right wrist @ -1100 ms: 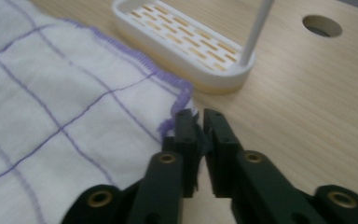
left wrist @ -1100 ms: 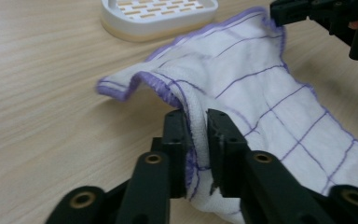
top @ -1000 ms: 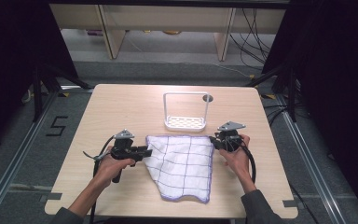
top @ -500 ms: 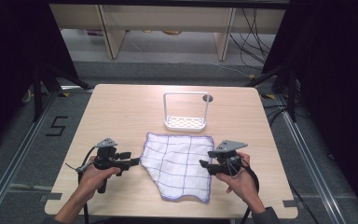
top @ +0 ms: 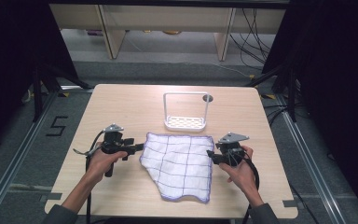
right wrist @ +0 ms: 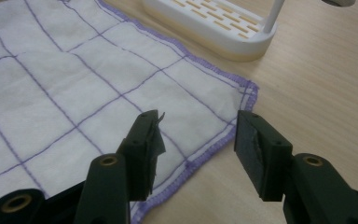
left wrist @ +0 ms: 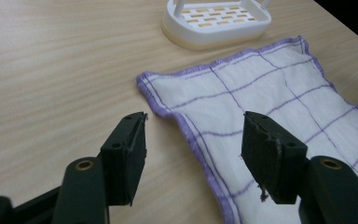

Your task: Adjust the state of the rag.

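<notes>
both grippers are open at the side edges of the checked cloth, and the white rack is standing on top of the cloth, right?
Not quite: the white rack stands on the bare table just beyond the checked cloth, as the high view shows. Left gripper and right gripper are open.

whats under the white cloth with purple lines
The white cloth with purple grid lines lies flat and directly on the light wooden table. Nothing bulges beneath it, though a thin item under it would stay hidden.
</notes>
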Motion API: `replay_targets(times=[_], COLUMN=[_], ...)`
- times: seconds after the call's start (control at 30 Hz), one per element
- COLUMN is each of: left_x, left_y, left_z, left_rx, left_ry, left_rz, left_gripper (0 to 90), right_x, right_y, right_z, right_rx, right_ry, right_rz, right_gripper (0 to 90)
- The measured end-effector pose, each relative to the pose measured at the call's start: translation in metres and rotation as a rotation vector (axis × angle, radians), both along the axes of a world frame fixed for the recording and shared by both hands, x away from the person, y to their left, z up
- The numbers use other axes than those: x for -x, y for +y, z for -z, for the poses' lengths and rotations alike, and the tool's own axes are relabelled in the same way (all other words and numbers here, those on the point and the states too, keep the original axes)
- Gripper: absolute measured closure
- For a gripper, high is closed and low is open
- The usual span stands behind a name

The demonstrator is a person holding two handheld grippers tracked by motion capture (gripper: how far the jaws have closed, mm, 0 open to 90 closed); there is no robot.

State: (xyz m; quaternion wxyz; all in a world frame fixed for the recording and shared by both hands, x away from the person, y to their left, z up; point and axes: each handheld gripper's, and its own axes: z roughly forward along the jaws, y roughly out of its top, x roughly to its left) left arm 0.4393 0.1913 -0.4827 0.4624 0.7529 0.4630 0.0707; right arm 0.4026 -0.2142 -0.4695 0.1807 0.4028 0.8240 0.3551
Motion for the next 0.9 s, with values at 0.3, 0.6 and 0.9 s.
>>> replay_targets(times=[0.3,0.6,0.9], left_x=[-0.042,-0.065,-0.066], left_y=[-0.017,-0.041,-0.050], left_z=[0.003,0.020,0.025], left_rx=[-0.113,-0.218,-0.299], left_ry=[-0.002,0.022,0.005], left_rz=[0.024,0.059,0.138], left_gripper=[38.6,32.3,55.5], right_x=[-0.032,-0.060,-0.079], right_y=[0.002,0.004,0.009], right_z=[0.007,0.012,0.026], right_rx=[0.024,0.021,0.050], right_ry=[0.022,0.047,0.076], right_rz=[0.032,0.055,0.050], right_gripper=[50.4,51.0,53.6])
